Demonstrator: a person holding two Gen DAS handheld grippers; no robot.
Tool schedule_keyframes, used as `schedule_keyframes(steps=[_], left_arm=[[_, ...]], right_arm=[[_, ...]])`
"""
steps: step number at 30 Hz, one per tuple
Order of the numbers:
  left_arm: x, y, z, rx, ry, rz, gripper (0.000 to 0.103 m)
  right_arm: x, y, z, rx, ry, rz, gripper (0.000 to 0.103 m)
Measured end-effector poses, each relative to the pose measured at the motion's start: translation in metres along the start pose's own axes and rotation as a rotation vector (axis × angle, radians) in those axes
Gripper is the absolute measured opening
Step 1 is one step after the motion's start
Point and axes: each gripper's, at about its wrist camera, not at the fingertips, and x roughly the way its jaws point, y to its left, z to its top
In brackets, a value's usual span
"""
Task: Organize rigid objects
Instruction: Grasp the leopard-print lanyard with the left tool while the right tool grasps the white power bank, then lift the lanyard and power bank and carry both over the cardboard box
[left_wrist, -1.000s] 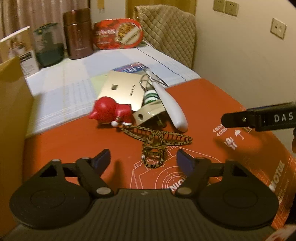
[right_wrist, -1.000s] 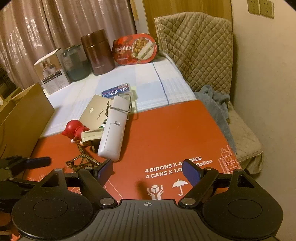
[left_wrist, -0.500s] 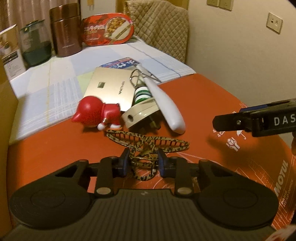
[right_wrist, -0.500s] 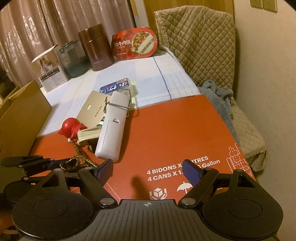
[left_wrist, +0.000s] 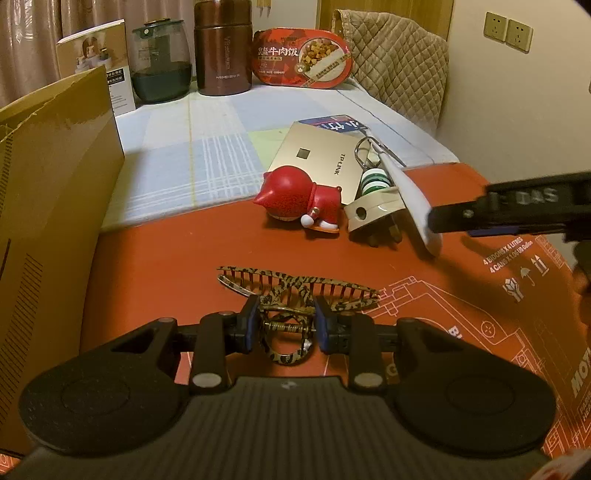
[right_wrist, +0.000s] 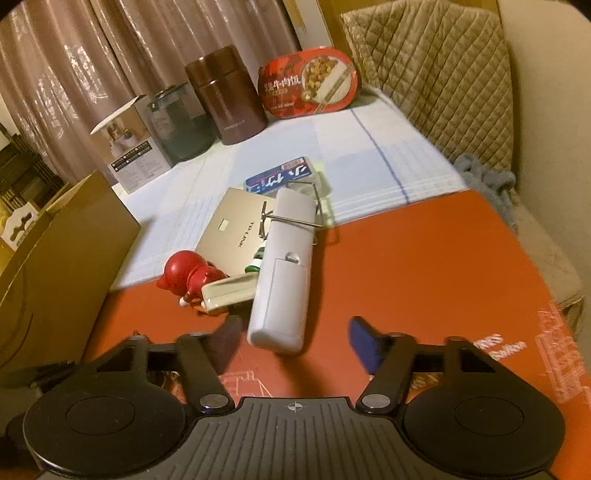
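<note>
Leopard-patterned plastic, the hair claw clip (left_wrist: 295, 295) sits pinched at its spring hinge between the blue pads of the left gripper (left_wrist: 284, 325), whose jaws are closed firmly on it. Gripping at the hinge rather than the teeth probably keeps the comb ends free and the clip from twisting; its teeth lie on or just above the orange printed cardboard sheet (left_wrist: 166, 258).

The right gripper (right_wrist: 291, 339) has just been closing its jaws, yet they stand apart, with nothing pressed between them; the near end of the long white plastic remote-like device (right_wrist: 284, 288) lies just ahead of the gap, so I judge that to be its target.

That device leans on a pile: a cream plug adapter (left_wrist: 373, 214), a green-and-white striped roll (left_wrist: 375, 181), a wire metal clip (left_wrist: 365, 147) and a flat gold TP-LINK box (left_wrist: 317, 155), with a red glossy cat figurine (left_wrist: 295, 199) touching the adapter's side. Lifting the white device may disturb the wire clip hooked across it.

The brown cardboard box (left_wrist: 55, 184) at left looks a likely destination. At the back stand a brown steel flask (left_wrist: 221, 48), a dark glass jar (left_wrist: 160, 62) and a red meal tub (left_wrist: 303, 59), well clear of the work.
</note>
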Motion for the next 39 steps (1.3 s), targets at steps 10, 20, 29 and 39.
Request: schedule_keyframes(steps=[10, 20, 29, 39], left_arm=[[0.005, -0.001, -0.004, 0.022, -0.005, 0.004, 0.026], [-0.003, -0.005, -0.004, 0.064, -0.023, 0.012, 0.033], [-0.007, -0.003, -0.006, 0.087, -0.035, -0.002, 0.04], [0.008, -0.006, -0.003, 0.091, -0.031, -0.016, 0.039]], right_arm=[[0.024, 0.001, 0.004, 0.006, 0.034, 0.017, 0.036], [-0.008, 0.029, -0.037, -0.293, 0.105, -0.181, 0.035], [-0.017, 0.024, -0.051, -0.21, 0.077, -0.127, 0.041], [-0.01, 0.026, -0.047, -0.223, 0.047, -0.139, 0.047]])
